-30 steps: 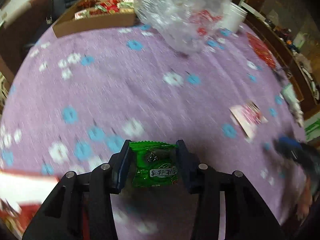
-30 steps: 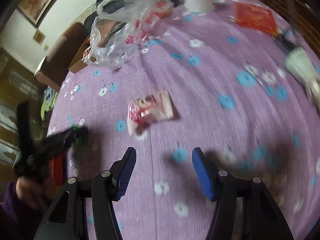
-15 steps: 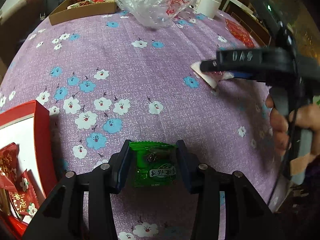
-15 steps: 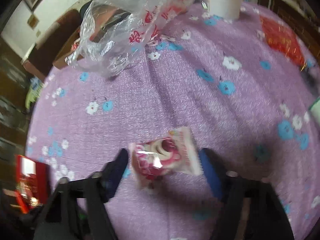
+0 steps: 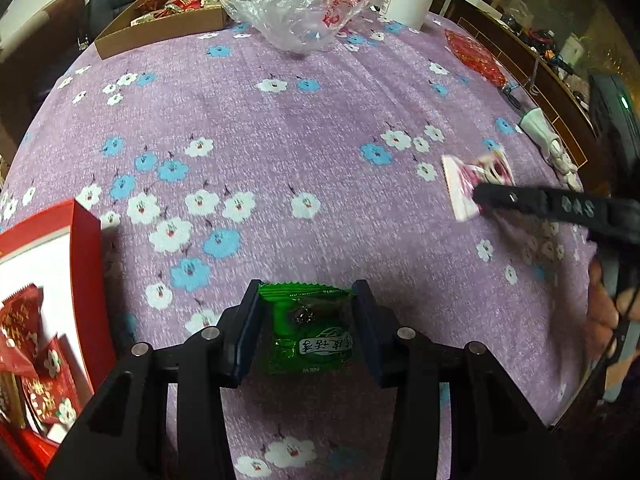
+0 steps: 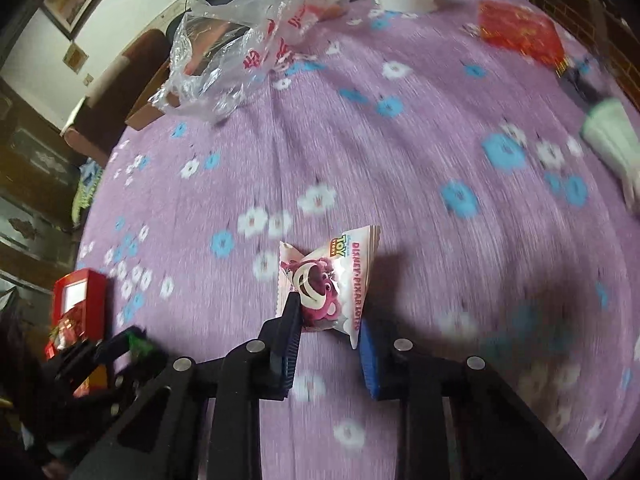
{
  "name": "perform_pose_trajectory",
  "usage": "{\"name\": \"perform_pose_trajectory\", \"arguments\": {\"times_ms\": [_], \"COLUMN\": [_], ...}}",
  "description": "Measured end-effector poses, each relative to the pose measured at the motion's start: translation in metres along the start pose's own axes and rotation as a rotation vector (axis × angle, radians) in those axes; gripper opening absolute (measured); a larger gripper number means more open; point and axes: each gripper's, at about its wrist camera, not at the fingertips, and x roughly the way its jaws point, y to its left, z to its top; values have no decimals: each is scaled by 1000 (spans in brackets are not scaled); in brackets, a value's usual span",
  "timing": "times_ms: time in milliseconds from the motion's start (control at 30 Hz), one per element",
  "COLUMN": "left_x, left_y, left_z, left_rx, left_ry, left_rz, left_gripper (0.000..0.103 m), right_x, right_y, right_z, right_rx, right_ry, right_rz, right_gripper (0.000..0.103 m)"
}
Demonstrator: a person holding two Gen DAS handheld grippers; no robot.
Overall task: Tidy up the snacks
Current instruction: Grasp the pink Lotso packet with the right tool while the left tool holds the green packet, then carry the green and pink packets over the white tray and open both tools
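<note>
Only right wrist view shows pink snack's (image 6: 326,286) bear print.

wrist cams: steep downward, close | shared: tablecloth (image 5: 320,140), plastic bag (image 6: 240,40)

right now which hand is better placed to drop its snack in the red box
Left. The left hand-held gripper is shut on the green snack packet, with the red box close on its left. The right hand-held gripper has only just been closing on the pink snack packet, farther away.

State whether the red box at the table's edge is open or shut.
Open: the red box shows its white inside, with red packets lying in it.
</note>
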Motion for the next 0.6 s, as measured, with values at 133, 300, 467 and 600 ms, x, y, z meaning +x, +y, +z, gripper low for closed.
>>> {"name": "perform_pose_trajectory", "arguments": {"times_ms": [133,300,467,600], "left_x": [-5,-10,-18,-32], "left_y": [-2,-2,7,13], "left_z": [-10,-19,-27,-32], "left_rx": [1,-8,-48,-67], "left_ry": [4,10,8,-17], "left_rz": [-10,-24,-43,-45], "left_gripper": [42,42,42,42], "right_x": [-11,-17,-17,-16], "right_y": [-7,0,24,46], "right_z": [-19,-33,-36,-34], "right_rx": [21,34,-22,-70], "right_ry": [9,26,40,44], "right_rz": [51,106,140,166], "right_gripper": [27,27,27,27]}}
